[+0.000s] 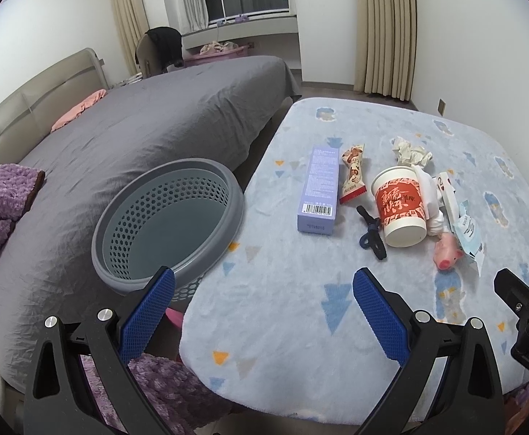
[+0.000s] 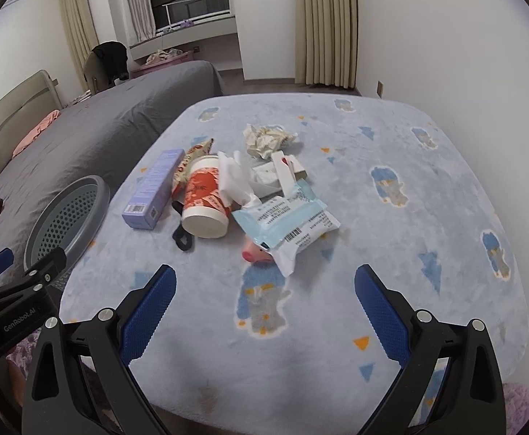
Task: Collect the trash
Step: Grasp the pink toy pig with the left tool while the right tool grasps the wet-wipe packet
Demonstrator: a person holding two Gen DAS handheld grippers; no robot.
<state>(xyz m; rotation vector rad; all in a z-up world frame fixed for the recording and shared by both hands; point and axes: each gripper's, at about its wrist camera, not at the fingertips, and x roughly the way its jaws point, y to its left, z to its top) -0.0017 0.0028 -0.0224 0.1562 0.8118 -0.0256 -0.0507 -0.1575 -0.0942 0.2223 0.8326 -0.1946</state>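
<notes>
Both hand-held grippers, left (image 1: 263, 320) and right (image 2: 265, 320), gape empty. Ahead of right: red-and-white paper cup (image 2: 203, 203) on its side; likely rolls if nudged

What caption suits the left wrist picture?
Open left gripper hovers over a blanket-covered table of trash beside an empty grey basket.

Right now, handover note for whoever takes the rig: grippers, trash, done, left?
Left gripper: open, empty, near the table edge.
Right gripper: open, empty.
Gray basket: on the bed beside the table, nothing visible in it.
On the table: purple box, snack wrapper, paper cup, crumpled paper, wipes pack.
Done: nothing.
Left: all.
</notes>
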